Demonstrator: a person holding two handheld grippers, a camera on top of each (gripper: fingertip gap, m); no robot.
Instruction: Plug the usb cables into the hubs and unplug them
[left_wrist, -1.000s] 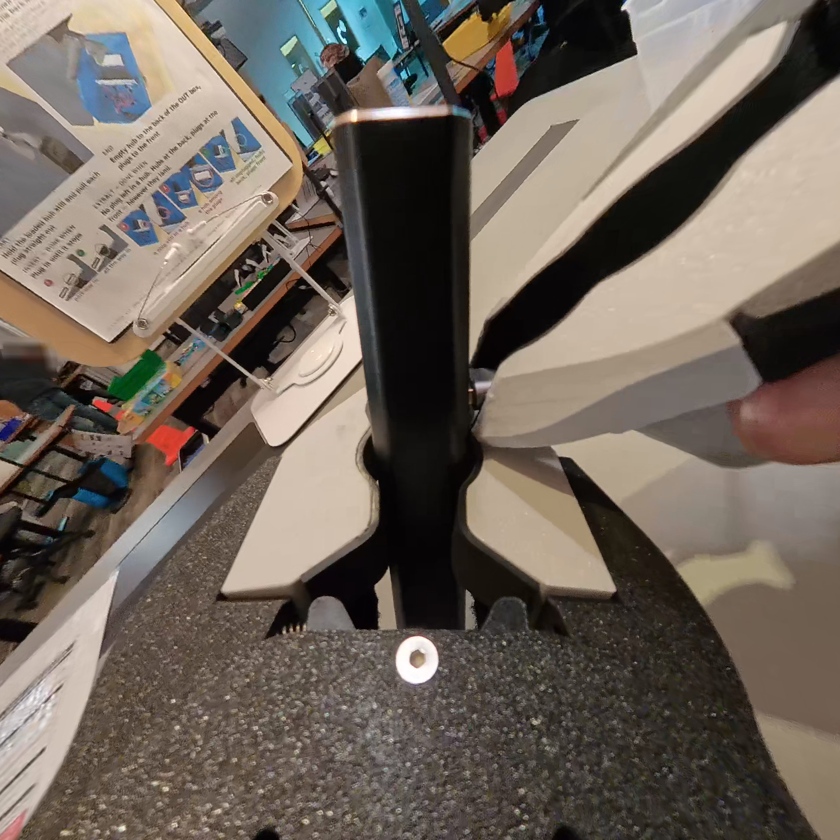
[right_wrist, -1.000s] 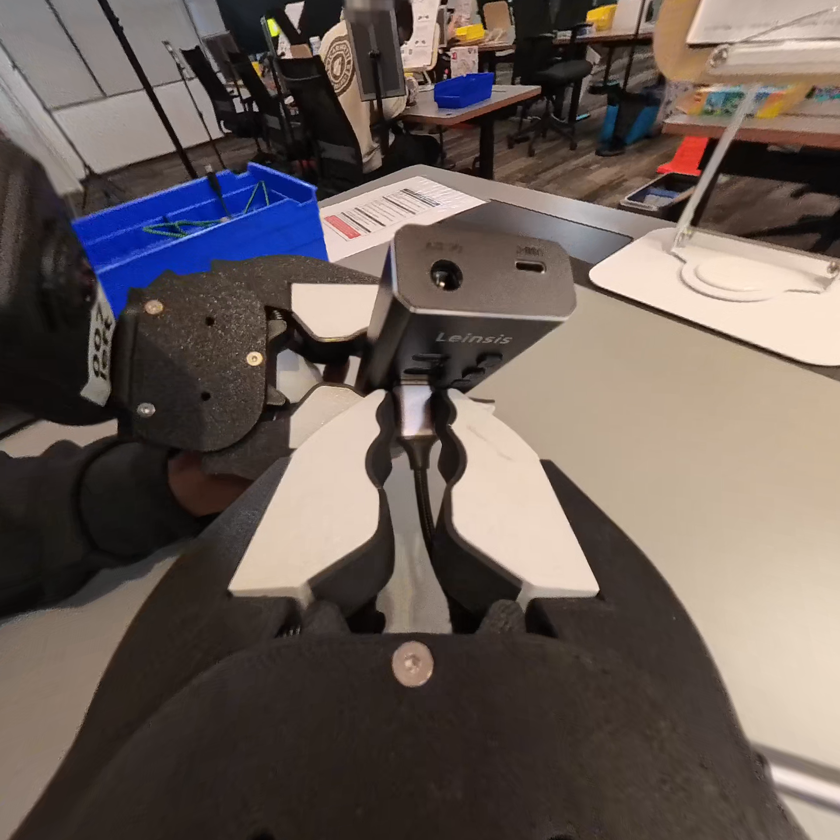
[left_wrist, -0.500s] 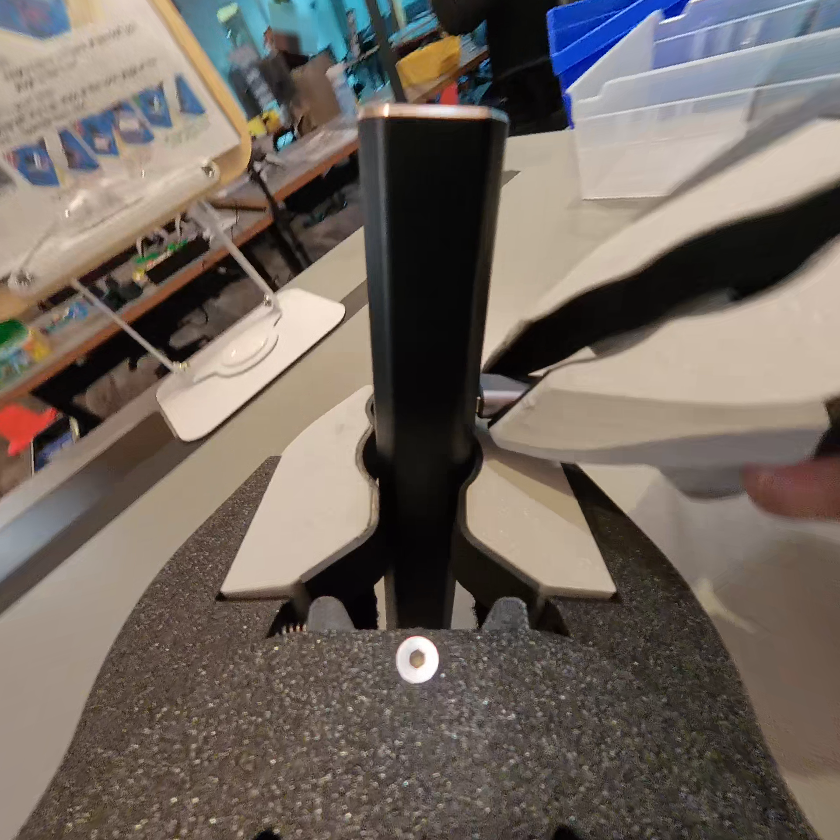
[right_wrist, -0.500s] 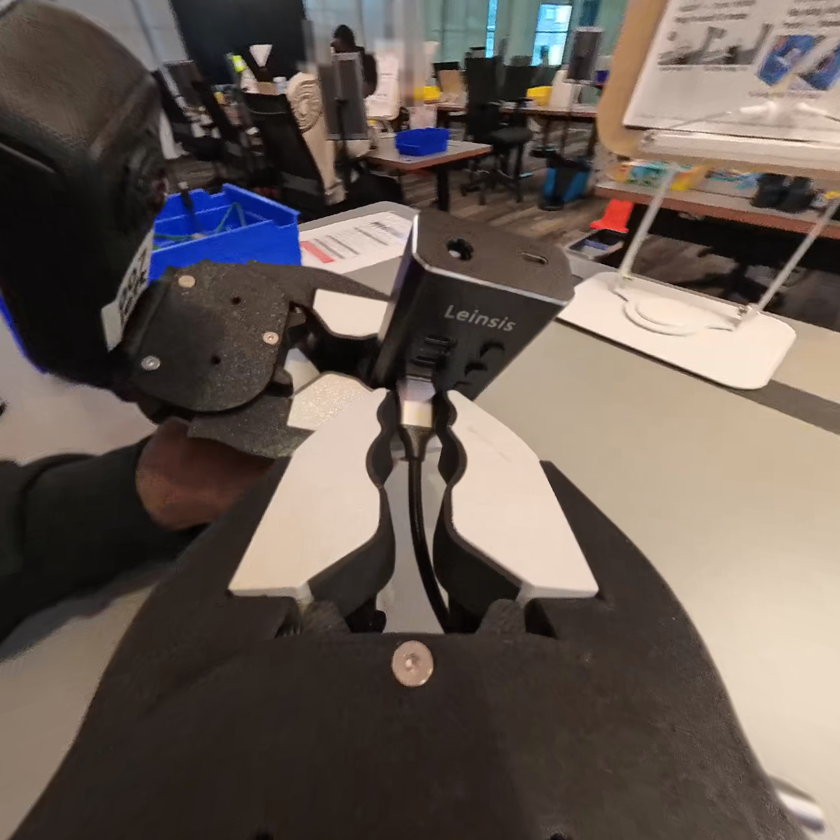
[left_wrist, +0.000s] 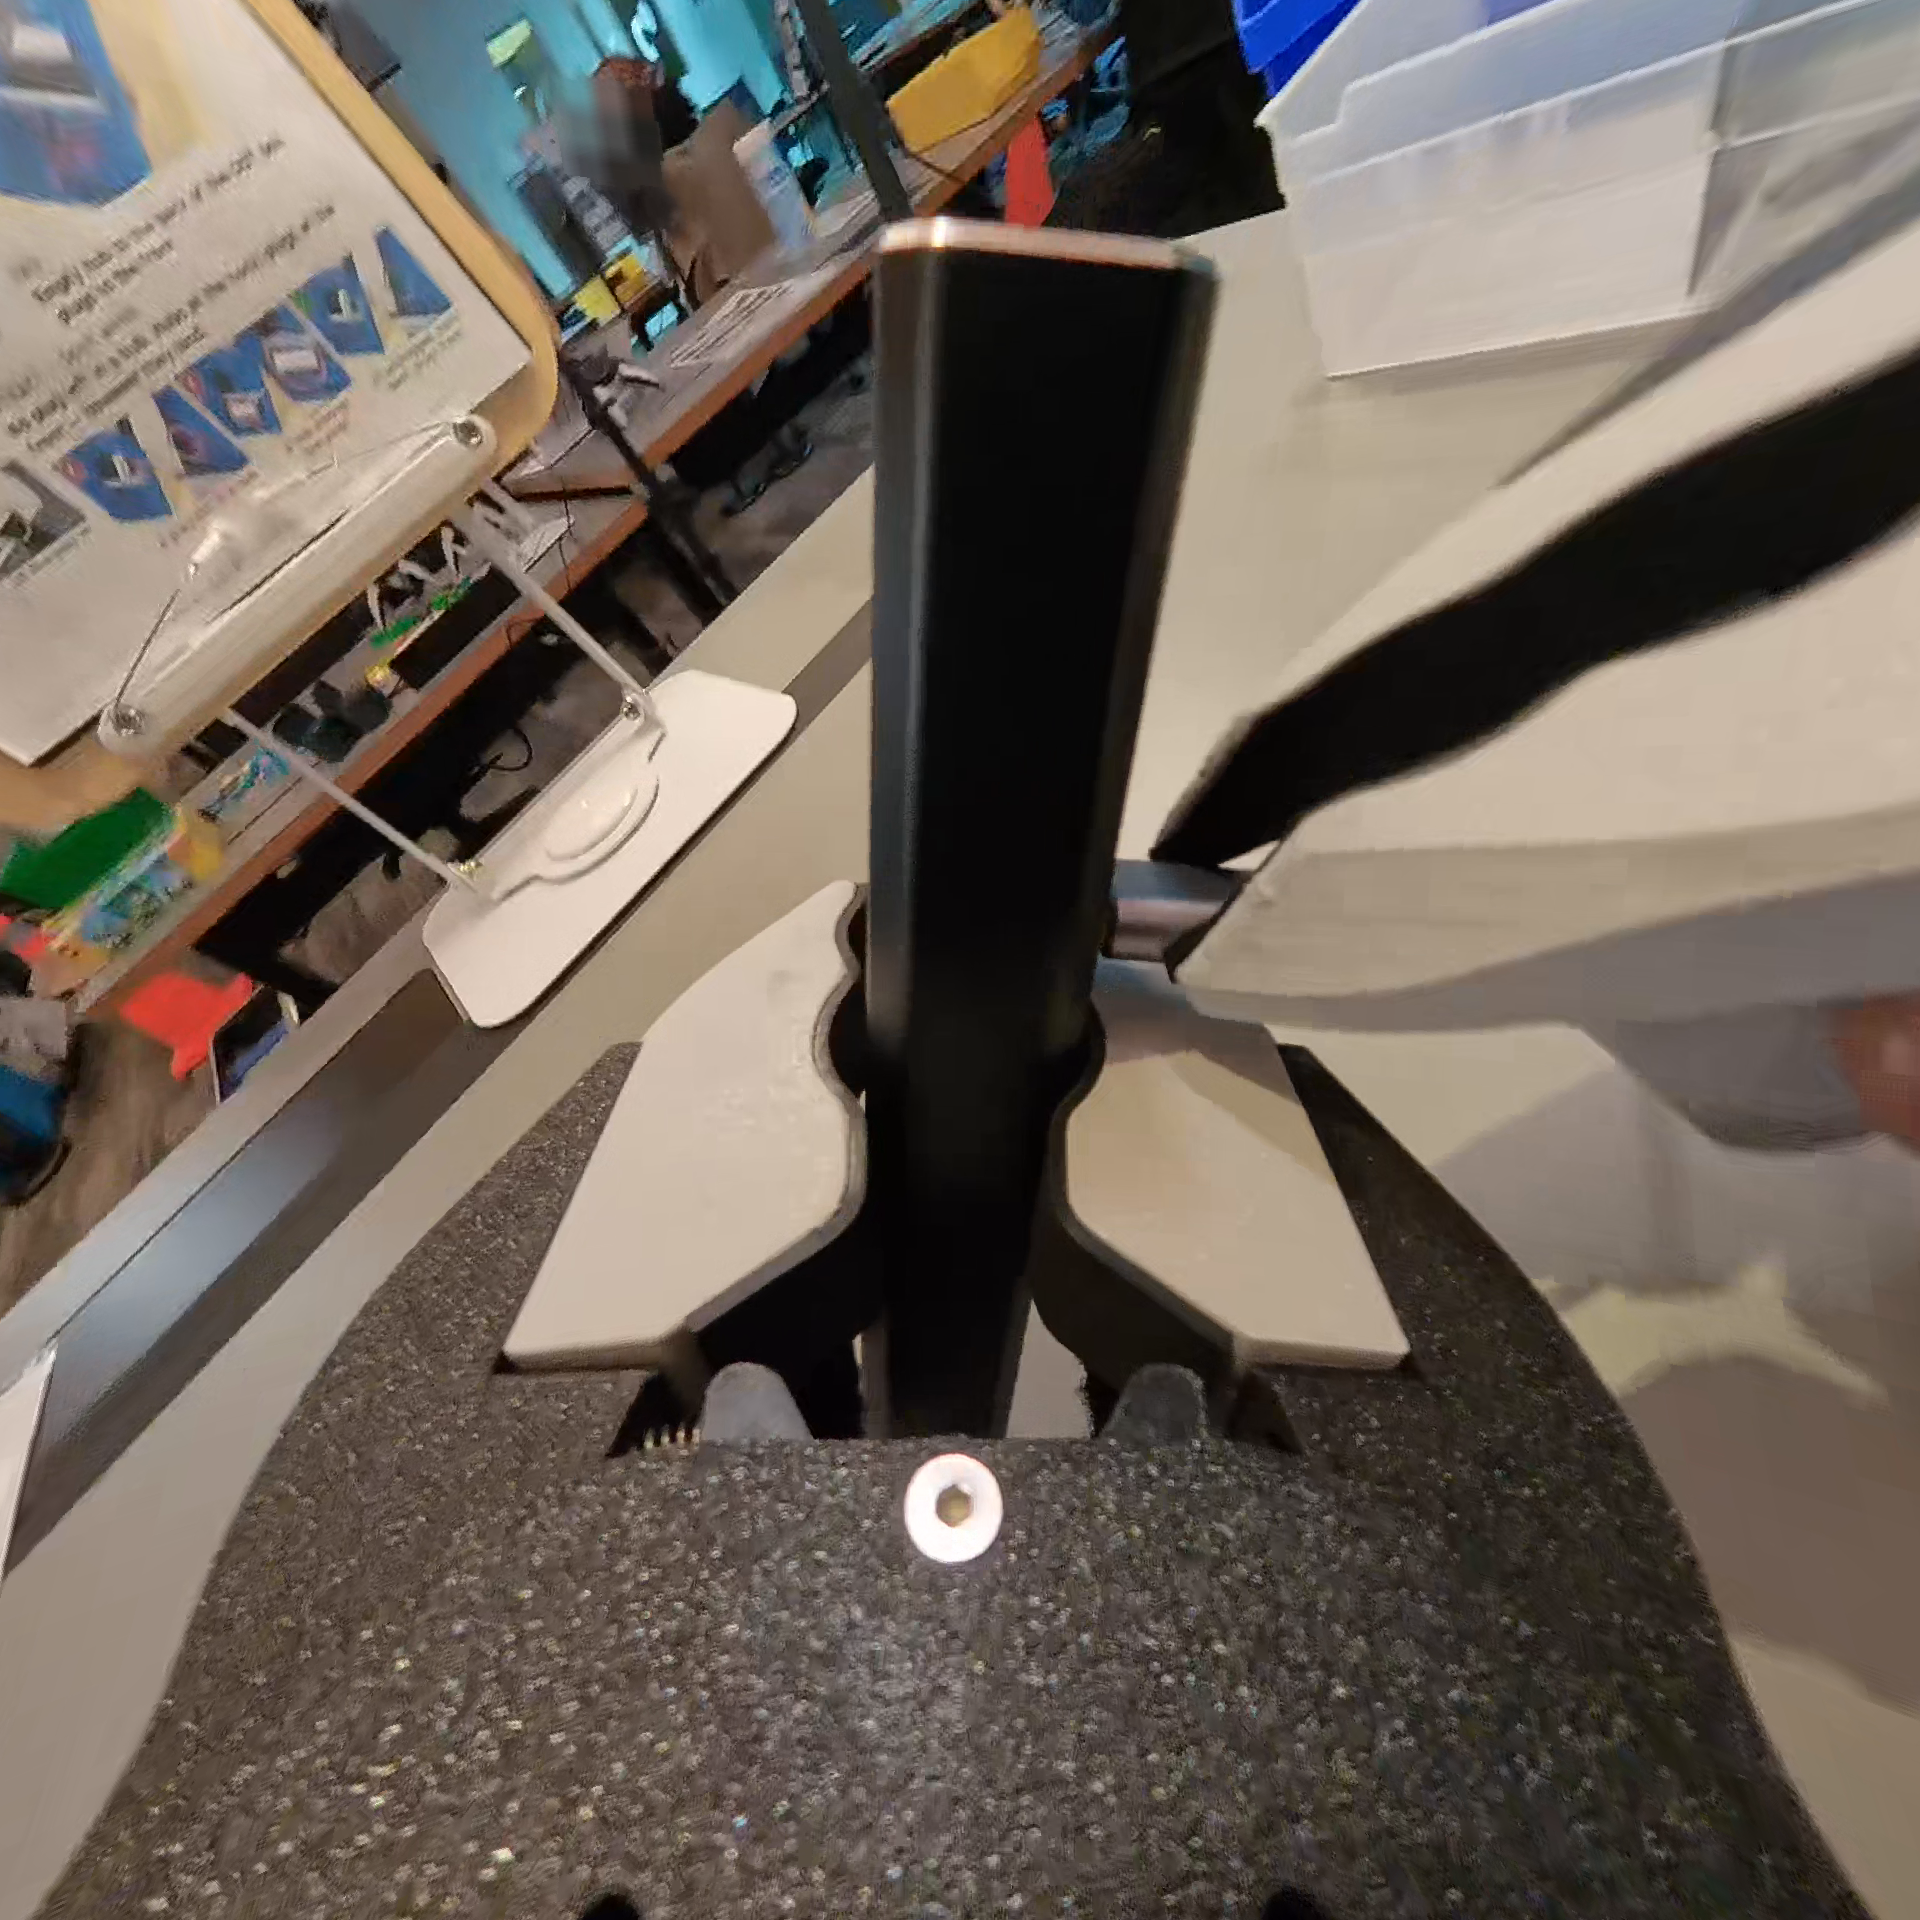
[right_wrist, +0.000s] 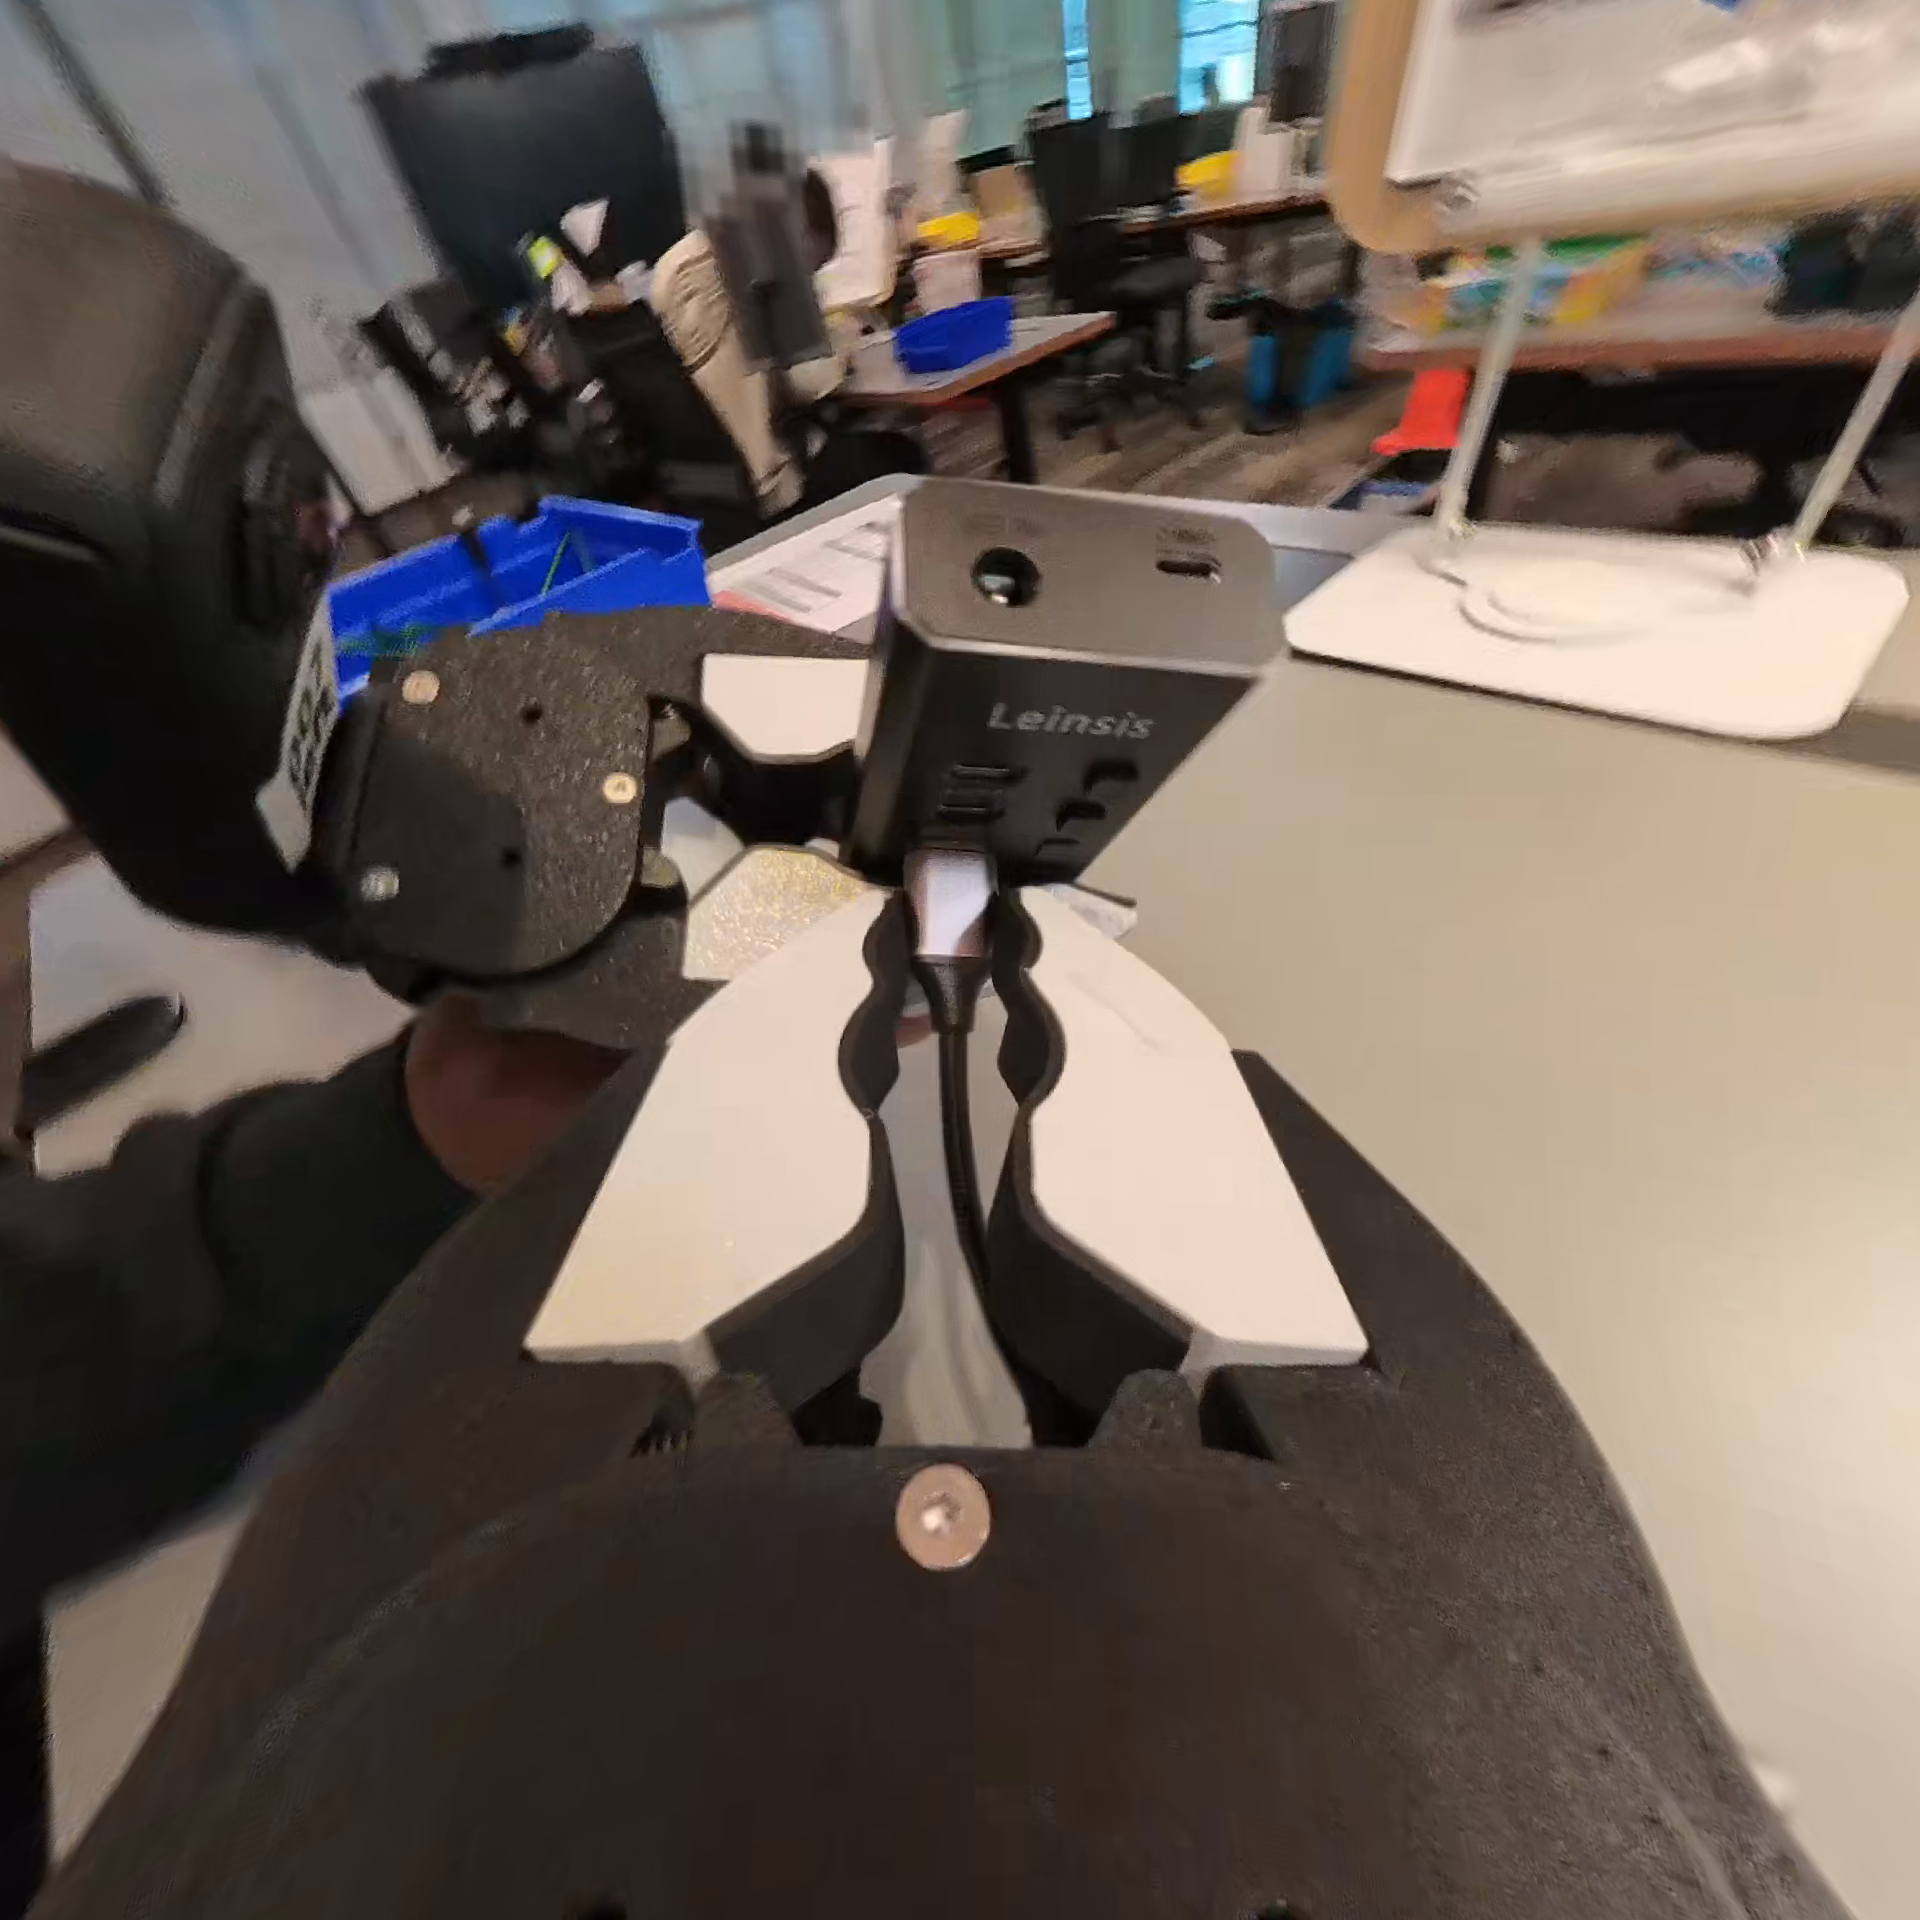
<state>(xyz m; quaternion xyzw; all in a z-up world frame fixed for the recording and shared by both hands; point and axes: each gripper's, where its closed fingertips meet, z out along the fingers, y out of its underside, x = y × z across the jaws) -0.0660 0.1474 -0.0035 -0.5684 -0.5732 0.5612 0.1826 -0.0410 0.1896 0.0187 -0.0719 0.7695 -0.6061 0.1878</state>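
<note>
A black USB hub (left_wrist: 1029, 623) stands upright between my left gripper's (left_wrist: 977, 966) fingers, which are shut on its lower end. My right gripper (right_wrist: 951, 914) is shut on a silver USB plug (right_wrist: 948, 904) at a port on the hub's (right_wrist: 1060, 707) side face. The plug's black cable (right_wrist: 961, 1122) runs back between the fingers. In the left wrist view the right gripper (left_wrist: 1226, 904) comes in from the right, and a short length of the plug's metal shell (left_wrist: 1164, 914) shows between it and the hub. The left gripper (right_wrist: 831, 805) shows left of the hub in the right wrist view. Both are held above the grey table (right_wrist: 1507, 1039).
A document stand with an instruction sheet (left_wrist: 208, 416) stands on a white base (left_wrist: 613, 831) at the table's far edge. A blue bin (right_wrist: 520, 592) and a paper sheet (right_wrist: 810, 571) lie behind the hub. Clear plastic bins (left_wrist: 1558, 187) stand at the right. The tips of one gripper are about 5 centimeters away from the tips of the other.
More of the plug's metal shell shows between the hub and my right fingers than before. Both grippers have swung together with the hub, so the background has shifted.
</note>
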